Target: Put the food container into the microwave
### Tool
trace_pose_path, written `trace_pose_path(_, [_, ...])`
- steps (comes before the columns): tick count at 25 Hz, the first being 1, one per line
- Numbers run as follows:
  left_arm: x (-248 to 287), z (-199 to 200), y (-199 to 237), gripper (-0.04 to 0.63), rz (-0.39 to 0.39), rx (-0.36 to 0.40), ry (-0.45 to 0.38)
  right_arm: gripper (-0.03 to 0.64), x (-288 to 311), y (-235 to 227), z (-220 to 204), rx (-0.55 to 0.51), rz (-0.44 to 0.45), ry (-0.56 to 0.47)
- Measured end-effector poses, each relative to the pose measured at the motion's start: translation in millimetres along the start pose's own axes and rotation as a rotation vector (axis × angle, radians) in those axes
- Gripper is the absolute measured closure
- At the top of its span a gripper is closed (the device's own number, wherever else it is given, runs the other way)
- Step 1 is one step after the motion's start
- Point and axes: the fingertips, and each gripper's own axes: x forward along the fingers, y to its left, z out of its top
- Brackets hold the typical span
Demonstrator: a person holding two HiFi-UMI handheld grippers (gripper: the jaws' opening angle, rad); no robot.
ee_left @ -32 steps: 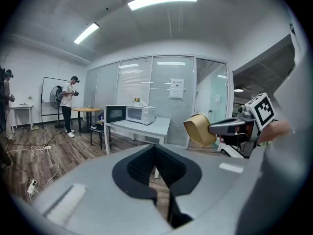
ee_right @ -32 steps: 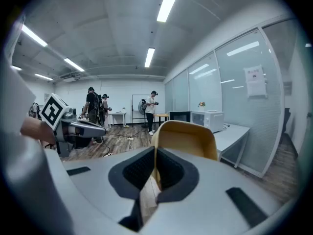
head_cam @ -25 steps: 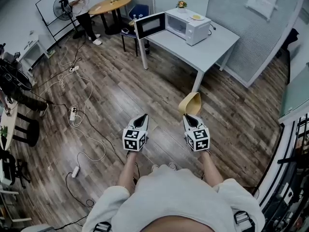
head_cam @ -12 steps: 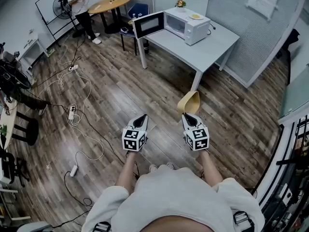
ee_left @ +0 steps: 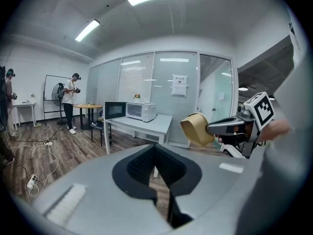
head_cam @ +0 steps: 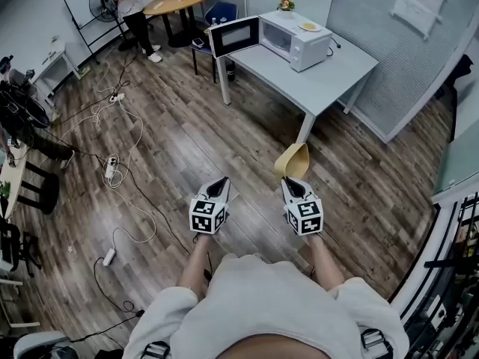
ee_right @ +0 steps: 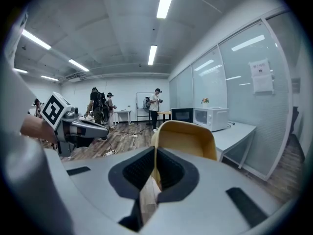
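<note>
1. While held above the wooden floor, food container (head_cam: 293, 160): yellow, rim clamped in right gripper (head_cam: 290, 179).
2. Left gripper (head_cam: 219, 185): jaws together, empty.
3. Microwave (head_cam: 296, 40): door open, on grey table (head_cam: 337, 69), well apart from the container.

The stretch of the food container (ee_right: 186, 138) wall nipped between the right gripper (ee_right: 155, 166) fingers is covered by the pads, and its lower part is hidden behind the grey body beneath them. Far ahead of the fingertips, the inside of the microwave (head_cam: 296, 37) beside its open door (head_cam: 234, 36) is too small and dim to read, and the yellow item (head_cam: 308, 27) on its top is too small to name. The print on the notice (head_cam: 418, 2) is illegible. The standing person (head_cam: 135, 2), far ahead and left of the left gripper (head_cam: 219, 188) fingers, is cut off by the top edge.
</note>
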Motion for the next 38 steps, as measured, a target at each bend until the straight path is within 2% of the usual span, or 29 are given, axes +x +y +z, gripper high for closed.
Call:
trace_pose_path(12, [38.3, -2.8, 13.5, 0.584, -0.004, -0.006, 0.025, 0.592, 36.1, -24.3, -6.5, 0.009, 0.016, 0.023])
trace_pose_path(19, [75.6, 3.0, 41.4, 0.584, -0.02, -0.015, 0.031, 0.592, 75.5, -39.6, -2.4, 0.007, 0.01, 0.038])
trace_pose_path(26, [132.3, 23.3, 86.2, 0.584, -0.054, -0.018, 0.027, 0.592, 138.2, -63.7, 15.7, 0.001, -0.009, 0.05])
trace_pose_path(38, [218.9, 89.6, 186.8, 0.584, -0.098, 0.0, -0.004, 0.593, 251.9, -103.3, 77.3, -0.013, -0.065, 0.04])
